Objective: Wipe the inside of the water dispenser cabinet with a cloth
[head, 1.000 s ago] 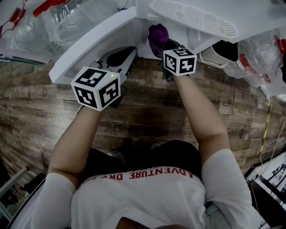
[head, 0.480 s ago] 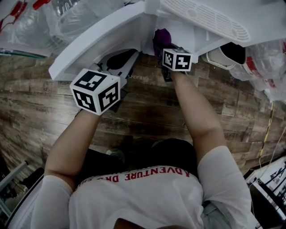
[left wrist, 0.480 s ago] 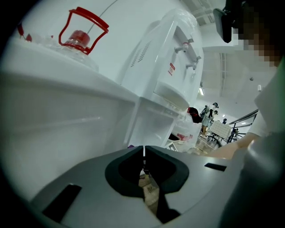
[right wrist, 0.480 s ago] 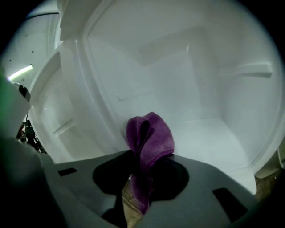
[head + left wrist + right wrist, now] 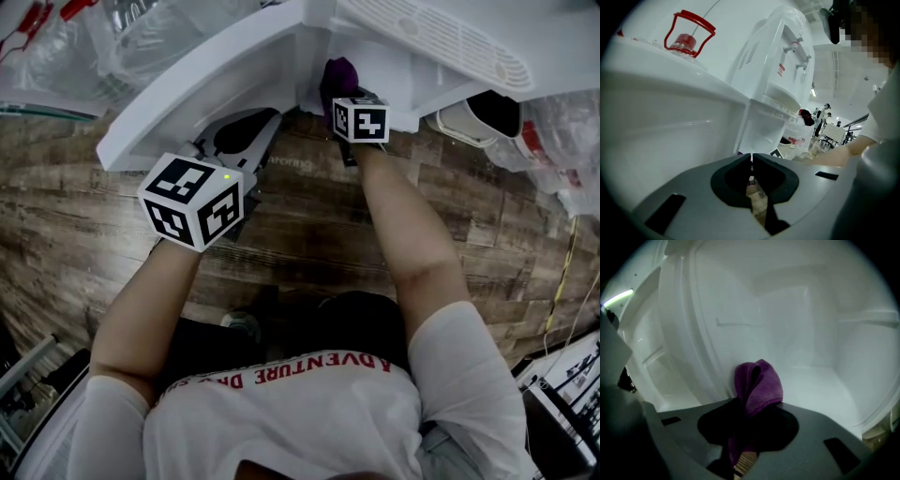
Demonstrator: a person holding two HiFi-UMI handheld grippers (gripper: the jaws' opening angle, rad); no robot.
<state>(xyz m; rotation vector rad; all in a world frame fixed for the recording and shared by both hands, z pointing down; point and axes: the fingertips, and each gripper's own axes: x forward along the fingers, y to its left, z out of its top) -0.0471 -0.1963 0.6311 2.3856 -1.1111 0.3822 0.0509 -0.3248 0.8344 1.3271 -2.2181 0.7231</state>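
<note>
The white water dispenser (image 5: 422, 37) stands on a wood floor with its cabinet door (image 5: 187, 94) swung open to the left. My right gripper (image 5: 341, 92) is shut on a purple cloth (image 5: 339, 73) at the cabinet opening. In the right gripper view the purple cloth (image 5: 757, 384) bulges out of the gripper (image 5: 751, 404), close above the white cabinet floor (image 5: 820, 385) near the left wall. My left gripper (image 5: 239, 136) hangs in front of the open door. In the left gripper view it (image 5: 751, 158) is shut on nothing, beside the door (image 5: 670, 122), with the dispenser (image 5: 783, 70) beyond.
Clear plastic bags (image 5: 141, 37) of bottles lie left of the dispenser, more bags (image 5: 553, 122) to its right. A white container (image 5: 473, 114) sits by the dispenser's right side. Cables (image 5: 562, 281) run along the floor at the right. A red-capped jug (image 5: 686, 40) shows above the door.
My right gripper has pushed the purple cloth further toward the cabinet opening. The left gripper has drifted slightly left and back, still shut.
</note>
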